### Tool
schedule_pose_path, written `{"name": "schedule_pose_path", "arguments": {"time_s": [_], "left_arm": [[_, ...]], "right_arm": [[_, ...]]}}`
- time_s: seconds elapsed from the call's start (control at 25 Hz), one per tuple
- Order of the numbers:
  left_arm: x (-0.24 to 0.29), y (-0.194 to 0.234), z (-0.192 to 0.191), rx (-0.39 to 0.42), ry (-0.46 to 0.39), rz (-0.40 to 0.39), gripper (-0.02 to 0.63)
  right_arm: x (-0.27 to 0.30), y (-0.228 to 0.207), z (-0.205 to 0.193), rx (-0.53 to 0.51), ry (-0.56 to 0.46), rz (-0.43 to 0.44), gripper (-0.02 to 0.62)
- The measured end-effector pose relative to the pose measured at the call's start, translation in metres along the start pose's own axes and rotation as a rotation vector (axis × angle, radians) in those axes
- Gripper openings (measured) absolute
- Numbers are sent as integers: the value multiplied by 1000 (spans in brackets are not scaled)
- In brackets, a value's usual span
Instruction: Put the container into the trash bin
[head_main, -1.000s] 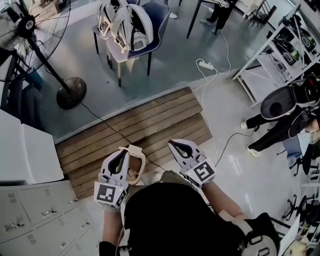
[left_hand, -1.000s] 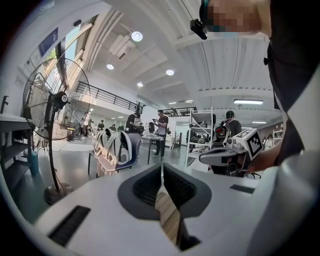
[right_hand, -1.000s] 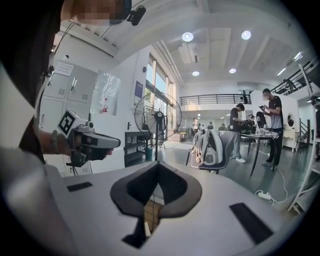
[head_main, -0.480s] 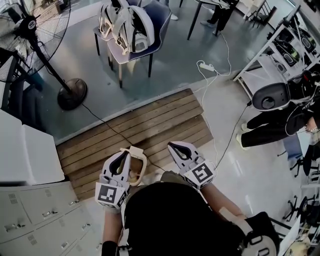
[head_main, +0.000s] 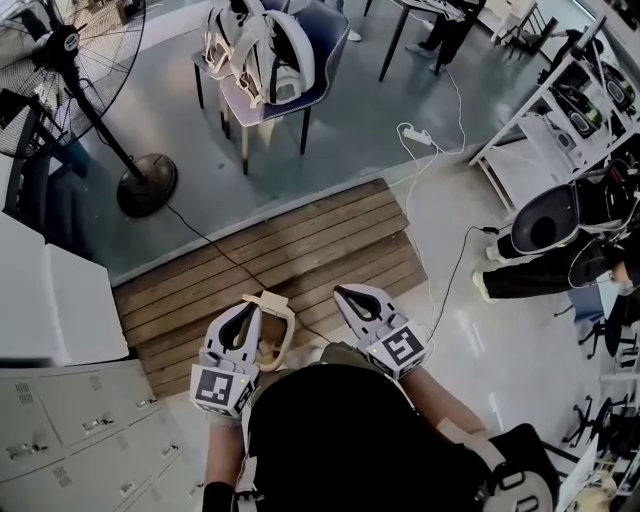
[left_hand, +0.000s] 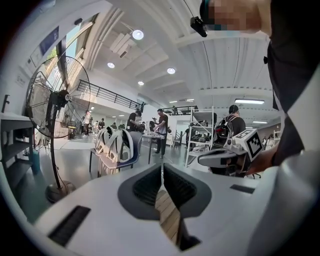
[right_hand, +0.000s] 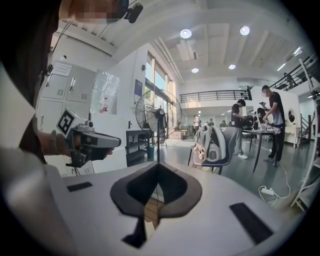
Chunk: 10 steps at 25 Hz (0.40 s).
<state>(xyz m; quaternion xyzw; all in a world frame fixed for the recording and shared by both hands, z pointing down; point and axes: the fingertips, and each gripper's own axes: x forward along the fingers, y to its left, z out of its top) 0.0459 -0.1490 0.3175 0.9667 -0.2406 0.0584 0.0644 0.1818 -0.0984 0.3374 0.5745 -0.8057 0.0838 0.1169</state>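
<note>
In the head view a beige open-rimmed container (head_main: 274, 326) shows just right of my left gripper (head_main: 244, 307), over the wooden platform (head_main: 280, 240). Whether the two touch I cannot tell. The left gripper's jaws meet at the tip, and in the left gripper view (left_hand: 161, 168) only floor planks show behind the tip. My right gripper (head_main: 341, 291) is held level with it, about a hand's width to the right, jaws also shut on nothing (right_hand: 157, 165). Each gripper view shows the other gripper (left_hand: 201, 159) (right_hand: 118, 143) in a hand. No trash bin is in view.
A standing fan (head_main: 60, 45) with a round base (head_main: 147, 186) is at the far left. A blue chair (head_main: 270, 70) carrying white gear stands ahead. Grey lockers (head_main: 70, 430) are at my left, a cable (head_main: 432, 190) and white racks (head_main: 540, 130) at the right, where a person (head_main: 560, 235) stands.
Both grippers and the container stay in almost the same place. The person at the right has shifted a little.
</note>
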Motion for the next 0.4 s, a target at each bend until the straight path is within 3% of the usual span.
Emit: {"name": "schedule_pose_path", "arguments": {"time_s": [0.4], "left_arm": [[-7, 1, -10, -3, -19, -13, 8]], "right_arm": [[1, 5, 3, -11, -2, -6, 15]]}}
